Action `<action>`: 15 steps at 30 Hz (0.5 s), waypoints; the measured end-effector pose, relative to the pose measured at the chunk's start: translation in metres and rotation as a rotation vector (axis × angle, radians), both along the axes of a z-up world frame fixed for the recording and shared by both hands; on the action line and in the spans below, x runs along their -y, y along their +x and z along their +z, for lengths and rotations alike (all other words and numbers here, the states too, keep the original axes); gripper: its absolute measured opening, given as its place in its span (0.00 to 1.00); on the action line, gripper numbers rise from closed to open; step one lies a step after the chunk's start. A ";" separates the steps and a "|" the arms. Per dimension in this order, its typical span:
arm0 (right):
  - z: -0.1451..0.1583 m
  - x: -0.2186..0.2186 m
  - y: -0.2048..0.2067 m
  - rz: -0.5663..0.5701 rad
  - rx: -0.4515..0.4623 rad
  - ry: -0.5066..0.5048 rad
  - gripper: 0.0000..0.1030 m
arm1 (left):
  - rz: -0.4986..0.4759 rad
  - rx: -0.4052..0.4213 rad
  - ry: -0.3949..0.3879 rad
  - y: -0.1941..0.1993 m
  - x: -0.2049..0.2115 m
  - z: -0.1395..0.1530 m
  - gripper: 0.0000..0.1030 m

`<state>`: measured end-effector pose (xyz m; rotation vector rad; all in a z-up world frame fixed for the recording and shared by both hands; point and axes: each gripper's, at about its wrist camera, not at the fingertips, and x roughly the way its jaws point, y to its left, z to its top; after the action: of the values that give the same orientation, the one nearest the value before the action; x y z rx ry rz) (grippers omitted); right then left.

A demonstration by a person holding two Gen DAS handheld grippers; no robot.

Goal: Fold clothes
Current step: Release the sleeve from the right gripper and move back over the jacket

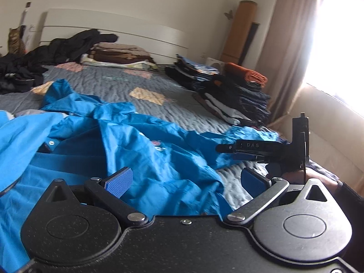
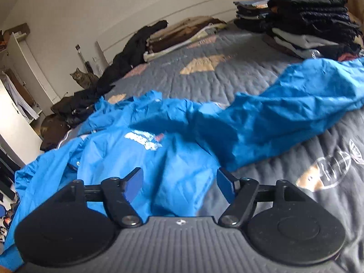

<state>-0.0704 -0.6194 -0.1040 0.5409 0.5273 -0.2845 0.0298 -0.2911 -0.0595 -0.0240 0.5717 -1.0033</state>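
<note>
While my right gripper (image 2: pixel 179 185) hangs over the blue jacket (image 2: pixel 182 141), its jaws stand wide w/ nothing pinched. Left gripper (image 1: pixel 186 182) also wide, empty, above same jacket.

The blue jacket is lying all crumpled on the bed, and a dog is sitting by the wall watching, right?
Not a dog. The animal by the wall is a striped cat, as the right wrist view shows. The rest holds: the blue jacket lies crumpled on the bed.
</note>
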 end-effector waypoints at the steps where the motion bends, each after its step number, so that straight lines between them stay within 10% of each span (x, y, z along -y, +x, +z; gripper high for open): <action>1: 0.002 -0.001 0.011 0.000 0.009 -0.011 0.72 | 0.020 0.008 0.008 0.007 0.001 0.004 0.99; 15: 0.003 0.014 0.058 -0.054 0.044 -0.051 0.76 | -0.044 0.330 0.380 0.155 0.177 0.022 1.00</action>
<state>-0.0128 -0.6335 -0.1015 0.5116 0.4627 -0.3357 0.1850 -0.4685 -0.0375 0.4845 0.4517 -0.9035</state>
